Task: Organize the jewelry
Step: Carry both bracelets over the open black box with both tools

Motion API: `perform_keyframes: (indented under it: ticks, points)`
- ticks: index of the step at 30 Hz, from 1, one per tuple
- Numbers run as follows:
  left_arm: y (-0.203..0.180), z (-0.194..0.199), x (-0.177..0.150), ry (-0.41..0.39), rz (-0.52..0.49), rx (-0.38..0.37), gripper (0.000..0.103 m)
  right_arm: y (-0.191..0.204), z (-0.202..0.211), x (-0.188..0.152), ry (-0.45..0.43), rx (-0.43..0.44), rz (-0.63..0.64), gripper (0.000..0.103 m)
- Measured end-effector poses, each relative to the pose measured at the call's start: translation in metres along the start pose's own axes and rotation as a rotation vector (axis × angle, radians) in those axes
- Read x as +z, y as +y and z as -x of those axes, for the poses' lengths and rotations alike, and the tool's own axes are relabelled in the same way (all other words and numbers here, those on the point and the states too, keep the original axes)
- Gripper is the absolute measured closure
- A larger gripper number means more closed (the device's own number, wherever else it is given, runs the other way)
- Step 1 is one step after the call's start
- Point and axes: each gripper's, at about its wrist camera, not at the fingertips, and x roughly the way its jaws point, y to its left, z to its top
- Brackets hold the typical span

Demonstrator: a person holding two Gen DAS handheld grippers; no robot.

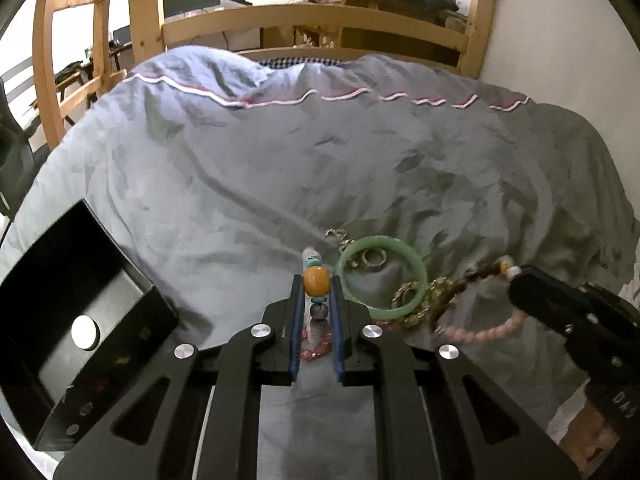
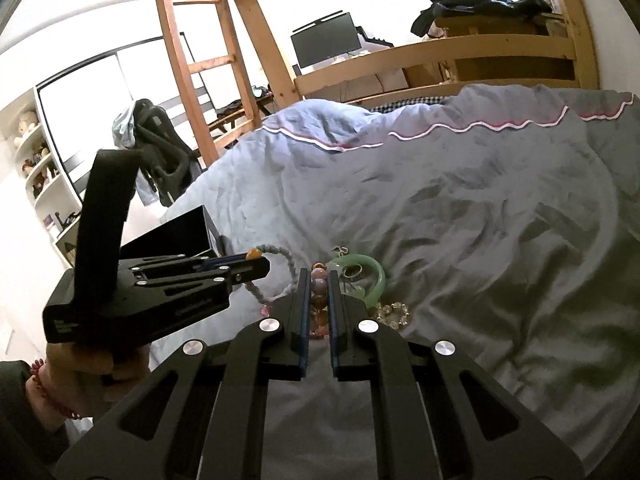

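Left wrist view showed the left tongs (image 1: 317,284) closed on a beaded bracelet (image 1: 317,280), its large amber bead pinched between the blue-lined pads, with smaller teal and grey beads strung below it and pink beads hanging under the jaws. Just to the right, a green bangle (image 1: 382,276) lay on the grey-blue duvet (image 1: 280,160) of the bed, with a silver ring (image 1: 374,258) inside its circle and a tangle of gold-coloured chain (image 1: 424,304) across its lower edge. A pink bead bracelet (image 1: 480,330) curved out from that pile toward the right tongs (image 1: 516,276), which came in from the right edge with pale and brown beads at their tip. An open black box (image 1: 80,312) sat on the bed at the left.

Right wrist view showed the right tongs (image 2: 319,280) closed on a strand of brownish-pink round beads (image 2: 319,286), held between the pads. The green bangle (image 2: 372,276) lay just beyond them, partly hidden. The left tongs (image 2: 256,258) reached in from the left, held by a hand (image 2: 80,368), with the grey-beaded loop of their bracelet hanging from the tip. The black box (image 2: 176,232) stood behind them.
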Motion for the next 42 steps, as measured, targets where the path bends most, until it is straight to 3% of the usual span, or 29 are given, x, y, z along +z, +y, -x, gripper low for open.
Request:
perform_keyframes:
  ticks: [11,23,42]
  points:
    - [-0.002,0.031,-0.001,-0.007,0.011,0.032,0.091,0.016,0.012,0.007,0.009,-0.005,0.036,0.094]
    - [0.023,0.101,-0.013,-0.017,0.065,0.093,0.091,0.063,0.033,0.01,0.042,-0.007,0.109,0.094]
    - [0.14,0.146,-0.021,-0.03,0.204,0.187,0.091,0.148,-0.019,0.042,0.12,0.033,0.189,0.094]
